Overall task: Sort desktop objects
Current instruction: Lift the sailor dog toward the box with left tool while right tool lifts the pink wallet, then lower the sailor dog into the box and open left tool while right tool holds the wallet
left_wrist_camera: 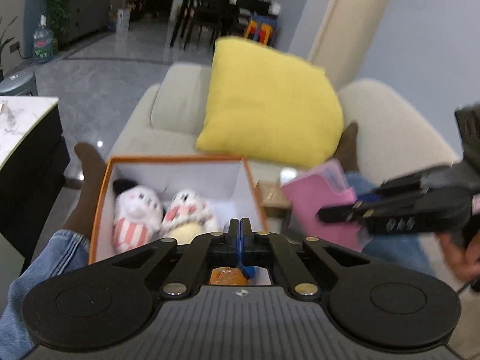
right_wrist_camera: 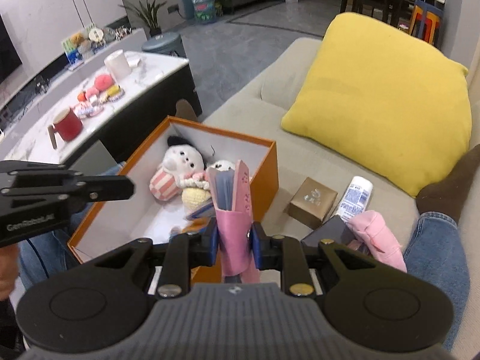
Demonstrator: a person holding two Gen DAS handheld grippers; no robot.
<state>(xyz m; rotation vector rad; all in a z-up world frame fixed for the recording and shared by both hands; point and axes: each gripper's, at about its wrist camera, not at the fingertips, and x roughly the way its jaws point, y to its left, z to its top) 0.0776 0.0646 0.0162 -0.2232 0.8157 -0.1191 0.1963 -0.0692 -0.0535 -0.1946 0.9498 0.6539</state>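
Note:
An orange box (left_wrist_camera: 177, 158) (right_wrist_camera: 222, 132) with a white inside rests on the person's lap and the sofa. It holds two plush toys (left_wrist_camera: 138, 210) (right_wrist_camera: 180, 162). My left gripper (left_wrist_camera: 241, 222) is shut with nothing between its fingers and hovers over the box's near end; the right wrist view shows it at the left (right_wrist_camera: 129, 187). My right gripper (right_wrist_camera: 234, 237) is shut on a pink case (right_wrist_camera: 232, 210), held upright beside the box's right wall. The left wrist view has that gripper (left_wrist_camera: 330, 213) and the case (left_wrist_camera: 318, 192) blurred at the right.
On the sofa seat right of the box lie a gold-brown box (right_wrist_camera: 312, 201), a white bottle (right_wrist_camera: 355, 198), a dark flat item (right_wrist_camera: 330, 234) and a pink pouch (right_wrist_camera: 375, 237). A yellow cushion (right_wrist_camera: 381, 108) leans behind them. A marble table (right_wrist_camera: 144, 75) with a red mug (right_wrist_camera: 67, 124) stands at the left.

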